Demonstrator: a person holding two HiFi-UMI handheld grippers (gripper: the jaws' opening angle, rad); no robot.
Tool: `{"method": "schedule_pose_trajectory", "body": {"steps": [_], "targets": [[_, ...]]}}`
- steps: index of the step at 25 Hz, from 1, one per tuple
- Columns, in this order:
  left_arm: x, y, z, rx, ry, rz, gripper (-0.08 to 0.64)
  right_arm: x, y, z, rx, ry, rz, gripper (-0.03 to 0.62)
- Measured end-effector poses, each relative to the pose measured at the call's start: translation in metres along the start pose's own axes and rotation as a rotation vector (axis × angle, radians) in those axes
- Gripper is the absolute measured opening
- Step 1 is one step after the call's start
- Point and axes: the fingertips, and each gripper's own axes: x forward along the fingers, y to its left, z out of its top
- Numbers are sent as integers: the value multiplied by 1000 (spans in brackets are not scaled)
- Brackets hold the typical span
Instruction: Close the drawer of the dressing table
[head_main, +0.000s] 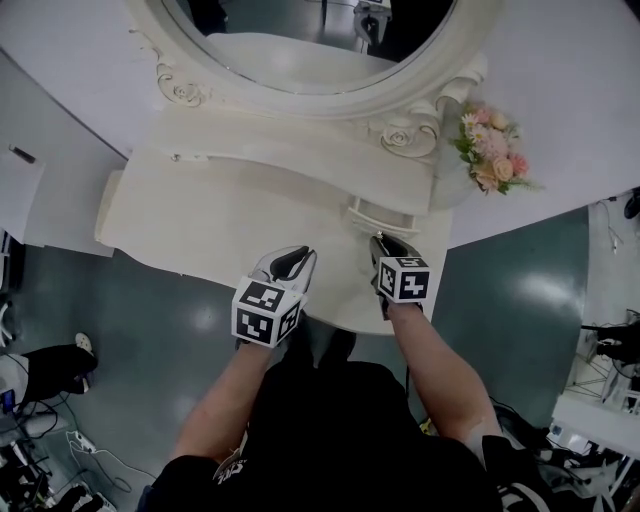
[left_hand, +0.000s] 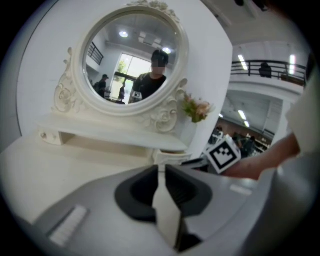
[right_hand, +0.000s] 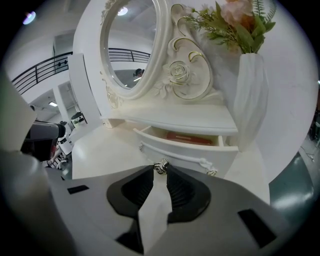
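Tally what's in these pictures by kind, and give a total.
Dressing table: 1
Mirror: 1
Drawer: 1
Claws: 2, left claw and right claw
Drawer knob at the right claw's tips: 1
Vase: 1
Flower bunch: 1
Total: 8

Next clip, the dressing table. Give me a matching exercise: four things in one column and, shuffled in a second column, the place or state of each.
Things
1. small white drawer
2. bunch of pink flowers in a white ribbed vase
3. left hand-held gripper
4. right hand-held gripper

Place or state
A. jaws together, tips at the small metal knob
B. stands to the right of the oval white-framed mirror
C. pulled partly out, something flat and red inside
D. jaws together over the cream tabletop, nothing at its tips

Pairs: 1-C, 2-B, 3-D, 4-A
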Motion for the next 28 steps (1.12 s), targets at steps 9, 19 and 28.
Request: {"method": "schedule_pose_trajectory", "body": {"steps": [9,19,28], "targets": [[7,4,13,3,-14,10,28,8,-6,6,-7,2,7,77],[25,4,20,1,-5,8,17,20,-18,18,-12,2,18,77],[34,5,19,-3,11,13,17,32,-24,19,-12,4,23,77]]}}
